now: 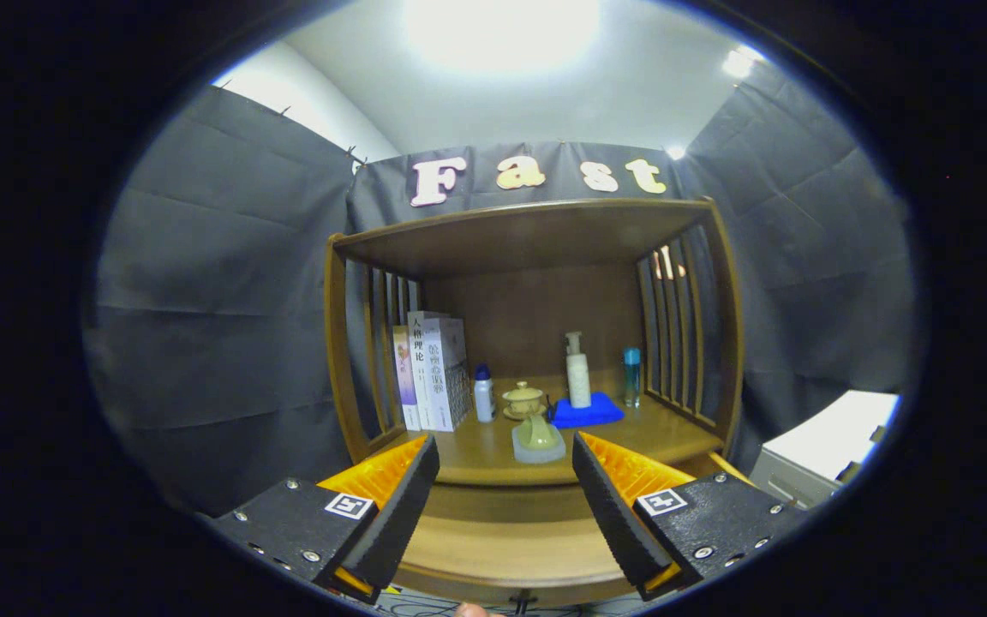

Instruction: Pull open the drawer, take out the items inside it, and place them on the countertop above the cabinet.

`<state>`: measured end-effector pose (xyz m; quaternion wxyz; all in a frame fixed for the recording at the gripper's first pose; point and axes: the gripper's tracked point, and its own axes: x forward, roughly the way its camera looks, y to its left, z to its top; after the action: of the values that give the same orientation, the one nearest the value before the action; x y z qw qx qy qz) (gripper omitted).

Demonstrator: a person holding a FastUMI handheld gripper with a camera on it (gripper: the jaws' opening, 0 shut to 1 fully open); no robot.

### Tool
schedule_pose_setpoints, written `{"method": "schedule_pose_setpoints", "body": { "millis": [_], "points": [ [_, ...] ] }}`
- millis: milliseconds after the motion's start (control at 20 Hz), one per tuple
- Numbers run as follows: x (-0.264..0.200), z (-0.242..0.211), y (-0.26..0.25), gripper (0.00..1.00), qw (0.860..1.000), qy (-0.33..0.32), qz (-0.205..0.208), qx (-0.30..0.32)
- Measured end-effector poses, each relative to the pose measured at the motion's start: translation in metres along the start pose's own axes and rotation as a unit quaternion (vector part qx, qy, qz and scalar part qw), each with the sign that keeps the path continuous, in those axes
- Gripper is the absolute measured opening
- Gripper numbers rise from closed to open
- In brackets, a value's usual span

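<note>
A wooden cabinet [528,231] stands ahead, with slatted sides and a roof over its countertop [476,458]. Below the countertop's front edge I see a curved wooden drawer front [502,548], and a small dark knob [528,597] shows at its lower edge. I cannot tell whether the drawer is pulled out, and its inside is hidden. My gripper [506,446] is open, with its fingers spread wide above the drawer front and level with the countertop's front edge. Nothing is between them. Just beyond the fingertips a pale green pitcher [537,437] stands on the countertop.
On the countertop stand books [433,373] at the left, a small white bottle with a blue cap [483,394], a lidded tea cup [524,399], a white pump bottle [578,373] on a blue cloth [588,413], and a blue-capped bottle [632,375]. A white box [828,450] sits to the right. A fingertip [476,610] shows below the drawer.
</note>
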<state>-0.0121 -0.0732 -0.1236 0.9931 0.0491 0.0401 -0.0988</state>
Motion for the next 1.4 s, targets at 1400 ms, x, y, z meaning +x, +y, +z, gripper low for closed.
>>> {"method": "schedule_pose_setpoints", "body": {
  "millis": [1400],
  "points": [
    [-0.040,-0.153,-0.033,0.96,0.995,0.072,-0.063,-0.023]
  ]
}}
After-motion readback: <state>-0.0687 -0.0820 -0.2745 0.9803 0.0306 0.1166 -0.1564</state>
